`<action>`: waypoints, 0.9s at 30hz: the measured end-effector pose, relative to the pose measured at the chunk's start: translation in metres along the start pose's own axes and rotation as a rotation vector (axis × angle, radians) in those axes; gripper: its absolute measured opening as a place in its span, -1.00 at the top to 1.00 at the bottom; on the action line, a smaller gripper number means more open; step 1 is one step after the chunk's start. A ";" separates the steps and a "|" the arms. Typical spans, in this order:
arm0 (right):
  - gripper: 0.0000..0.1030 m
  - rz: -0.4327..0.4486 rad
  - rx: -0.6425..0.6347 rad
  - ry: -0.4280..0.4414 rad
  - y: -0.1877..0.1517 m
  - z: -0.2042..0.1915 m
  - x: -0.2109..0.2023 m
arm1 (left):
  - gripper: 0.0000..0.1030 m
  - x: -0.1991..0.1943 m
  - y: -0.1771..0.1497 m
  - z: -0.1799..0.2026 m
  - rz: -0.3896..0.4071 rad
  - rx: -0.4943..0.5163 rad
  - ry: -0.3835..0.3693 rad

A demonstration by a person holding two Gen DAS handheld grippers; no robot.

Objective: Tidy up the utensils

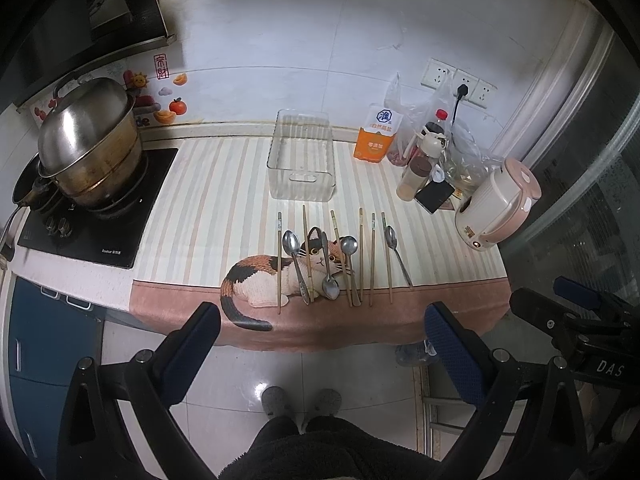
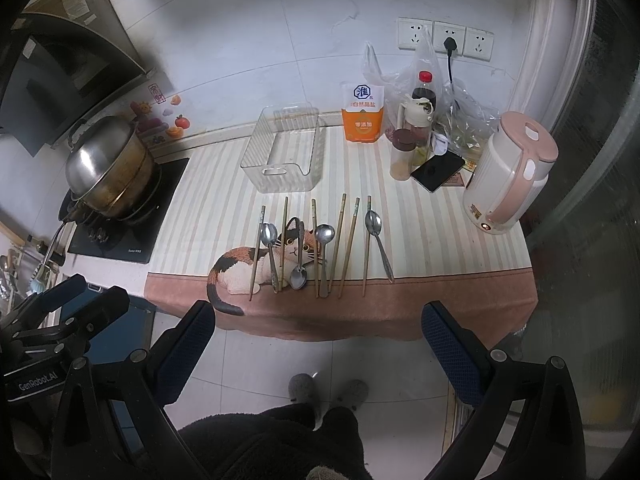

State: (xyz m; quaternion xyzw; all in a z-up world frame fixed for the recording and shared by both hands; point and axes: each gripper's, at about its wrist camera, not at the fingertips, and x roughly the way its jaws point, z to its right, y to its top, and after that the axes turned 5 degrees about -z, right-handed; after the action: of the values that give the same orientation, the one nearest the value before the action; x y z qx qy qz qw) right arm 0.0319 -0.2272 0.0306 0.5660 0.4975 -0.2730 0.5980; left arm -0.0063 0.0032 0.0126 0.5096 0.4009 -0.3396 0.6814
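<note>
We stand in a home kitchen. A steel pot (image 1: pixel 90 140) sits on a black hob (image 1: pixel 96 216) under a range hood (image 1: pixel 80 12), with fruit stickers (image 1: pixel 168 100) on the tiled wall (image 1: pixel 320 32). The counter carries a cat-print mat (image 1: pixel 320 240), a salt bag (image 1: pixel 374 134), condiment bottles (image 1: pixel 424 160), a pink kettle (image 1: pixel 498 208) and wall sockets (image 1: pixel 460 80). Below are blue cabinets (image 1: pixel 44 352) and a tiled floor (image 1: pixel 320 368).

At the lower left of your right wrist view, the left tongs' body (image 2: pixel 36 384) reads "GenRobot.AI". At the right edge of your left wrist view, the right tongs' body (image 1: pixel 610 368) shows "DAS". The orange salt pouch (image 2: pixel 363 114) carries "淮" in a blue badge, "自然晶盐" and "零添加". The hob's (image 1: pixel 114 253) print is too small to read.
</note>
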 end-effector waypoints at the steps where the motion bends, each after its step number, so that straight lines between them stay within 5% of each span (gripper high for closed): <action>1: -1.00 0.001 0.000 0.001 0.000 0.000 0.000 | -1.00 0.000 0.001 0.000 -0.001 0.000 0.001; 20: -1.00 0.003 0.005 0.021 -0.002 0.000 0.002 | -1.00 0.003 -0.001 -0.003 0.008 -0.004 0.013; 27: -1.00 0.001 0.090 -0.031 0.018 0.027 0.049 | -1.00 0.032 0.019 -0.011 0.130 -0.018 0.253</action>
State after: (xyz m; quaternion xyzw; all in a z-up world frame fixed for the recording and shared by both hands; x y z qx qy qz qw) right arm 0.0734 -0.2378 -0.0102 0.5882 0.4751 -0.3036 0.5797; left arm 0.0222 0.0166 -0.0100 0.5670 0.4529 -0.2243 0.6505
